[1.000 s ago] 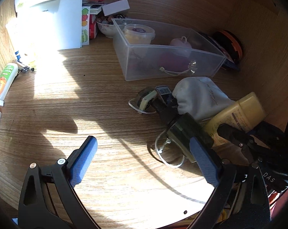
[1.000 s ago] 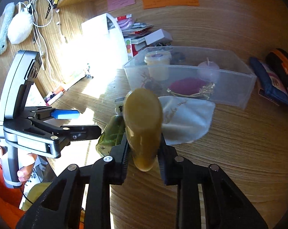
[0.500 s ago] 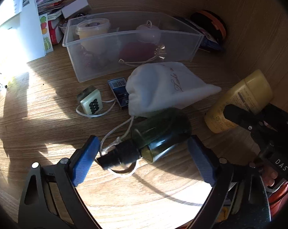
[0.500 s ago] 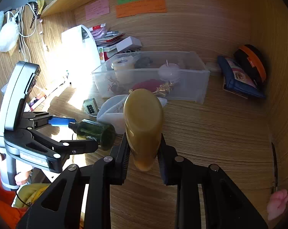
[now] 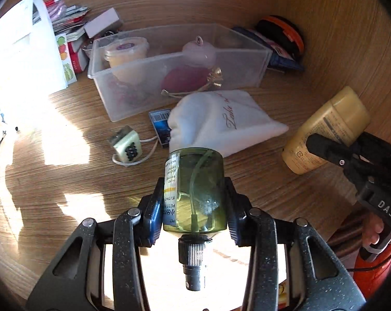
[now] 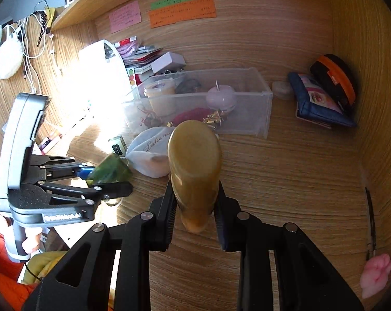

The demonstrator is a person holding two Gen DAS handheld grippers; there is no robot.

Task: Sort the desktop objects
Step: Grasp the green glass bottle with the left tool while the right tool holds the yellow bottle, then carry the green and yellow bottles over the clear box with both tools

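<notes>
My left gripper (image 5: pixel 194 202) is shut on a green spray bottle (image 5: pixel 195 186), nozzle pointing back at the camera, held above the wooden desk. It also shows in the right wrist view (image 6: pixel 109 172). My right gripper (image 6: pixel 194 202) is shut on a yellow lotion bottle (image 6: pixel 194 165), also seen in the left wrist view (image 5: pixel 327 132) at the right. A clear plastic bin (image 5: pixel 257 64) holding a cream jar (image 5: pixel 126 51), a pink round candle (image 5: pixel 199 53) and a red pouch stands behind. A white drawstring pouch (image 5: pixel 221 119) lies in front of it.
A mahjong-tile keychain (image 5: pixel 128 147) and a small blue box (image 5: pixel 161 124) lie left of the pouch. A white box (image 5: pixel 21 49) and stacked packets stand back left. A blue wallet (image 6: pixel 317 103) and an orange-black case (image 6: pixel 335 80) sit in the back right corner.
My left gripper has closed on the green spray bottle and lifted it off the desk. The right gripper with the yellow bottle has drawn back slightly.
</notes>
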